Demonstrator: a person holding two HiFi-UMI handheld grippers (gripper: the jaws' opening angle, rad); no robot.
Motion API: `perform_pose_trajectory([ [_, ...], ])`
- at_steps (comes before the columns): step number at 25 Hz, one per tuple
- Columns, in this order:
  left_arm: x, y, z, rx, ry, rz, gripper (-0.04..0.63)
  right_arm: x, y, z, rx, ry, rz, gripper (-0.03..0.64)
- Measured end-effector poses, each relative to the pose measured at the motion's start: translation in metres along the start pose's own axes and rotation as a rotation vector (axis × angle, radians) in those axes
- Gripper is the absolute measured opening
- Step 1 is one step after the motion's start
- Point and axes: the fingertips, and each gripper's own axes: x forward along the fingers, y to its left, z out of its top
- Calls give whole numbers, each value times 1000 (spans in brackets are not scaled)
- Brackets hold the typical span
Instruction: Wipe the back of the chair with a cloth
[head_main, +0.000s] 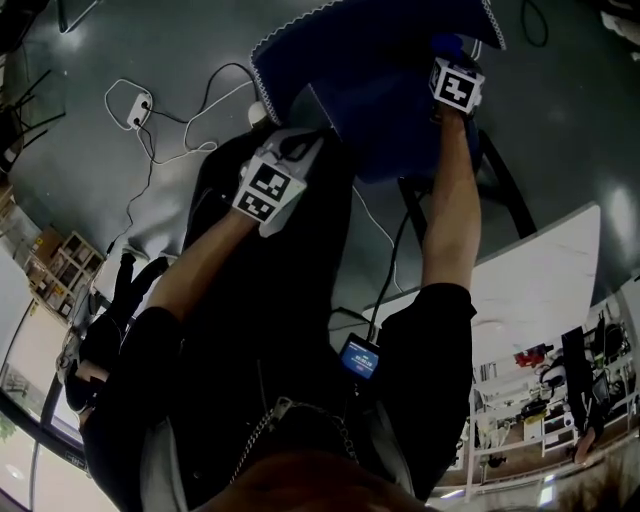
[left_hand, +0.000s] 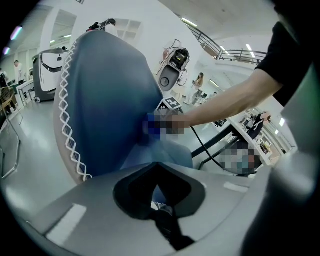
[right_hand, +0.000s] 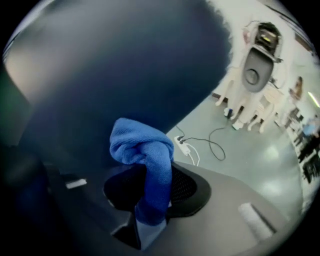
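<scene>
right gripper (right_hand: 148, 226): clamped tight on the cloth (right_hand: 144, 156), which is bunched into a blue wad sticking up just past the jaws

chair back (right_hand: 125, 65): right in front of the right gripper, and most of what's ahead is filled by it. Whether the wad is pressed on it or just shy of it can't be told.

left gripper (left_hand: 160, 209): jaws pulled together, nothing seen caught in them. The chair's stitched edge (left_hand: 67, 115) is ahead and off to its left.

how the cloth handles: soft, light and floppy, probably. It's best pinched low at the bunched tail, as it is here, so a fat pad is left free for rubbing.

how the chair handles: padded fabric, so some give under pressure is likely. The whole thing could get shoved or tipped, so it'd best be steadied at the edge.

progress: wiping is judged under way, or about to be.
</scene>
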Motion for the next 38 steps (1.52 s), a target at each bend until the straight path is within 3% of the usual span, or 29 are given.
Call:
perform_pose_trajectory([
  [5, -12, -10, 14, 15, -12, -11, 9, -46, 2, 3, 104, -73, -32, 107],
  [11, -35, -27, 39, 39, -40, -28, 9, -108, 40, 1, 154, -124, 10, 109],
  [19, -72, -63, 76, 86, -94, -66, 9, -228, 83, 4, 297, -221, 49, 109],
  [26, -118, -85, 109, 175, -179, -157, 9, -333, 112, -12, 447, -316, 22, 109],
  [32, -181, -94, 112, 254, -200, -199, 9, -428, 159, -15, 434, -422, -14, 109],
  [38, -242, -115, 118, 315, -279, -264, 9, -511, 218, -9, 310, -518, -29, 109],
])
